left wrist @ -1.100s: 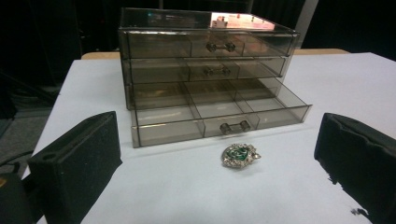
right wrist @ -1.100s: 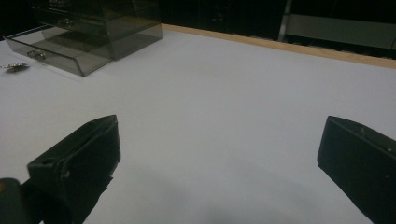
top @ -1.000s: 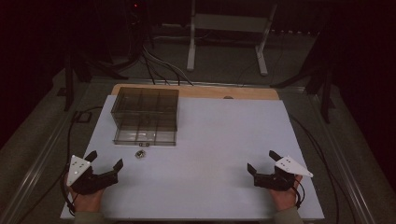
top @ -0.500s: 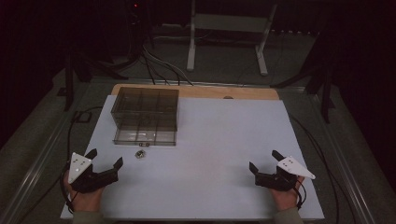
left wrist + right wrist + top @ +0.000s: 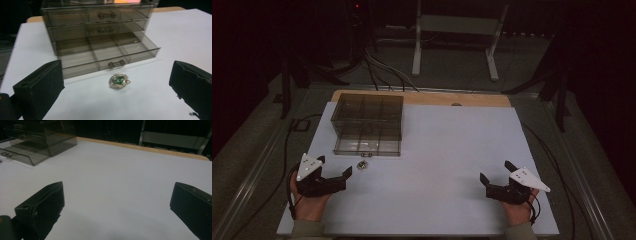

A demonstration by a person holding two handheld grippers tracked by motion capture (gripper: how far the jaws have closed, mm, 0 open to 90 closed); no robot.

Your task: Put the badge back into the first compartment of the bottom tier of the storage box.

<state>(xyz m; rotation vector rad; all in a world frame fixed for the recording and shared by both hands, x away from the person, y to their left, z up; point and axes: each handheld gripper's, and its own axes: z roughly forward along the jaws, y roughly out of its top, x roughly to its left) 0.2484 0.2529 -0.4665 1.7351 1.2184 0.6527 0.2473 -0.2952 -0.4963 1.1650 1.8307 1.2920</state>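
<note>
White surface point(image 5: 437, 165) carries a brooch point(image 5: 119, 80) at the drawer box's point(image 5: 368, 122) six o'clock; left tongs point(image 5: 334, 174), jaws apart, could nudge it under the open drawer point(image 5: 110, 56); right tongs point(image 5: 496, 177) wait apart.

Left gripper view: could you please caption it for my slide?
Open left gripper faces a green brooch before the open bottom drawer.

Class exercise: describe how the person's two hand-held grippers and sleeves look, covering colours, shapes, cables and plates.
The left hand-held gripper and the right hand-held gripper are black, each with two blocky jaws and a pale three-cornered plate on top. A thin dark cable loops beside each wrist. The sleeve cuffs at the bottom edge look greyish-olive in the dim light.
</note>
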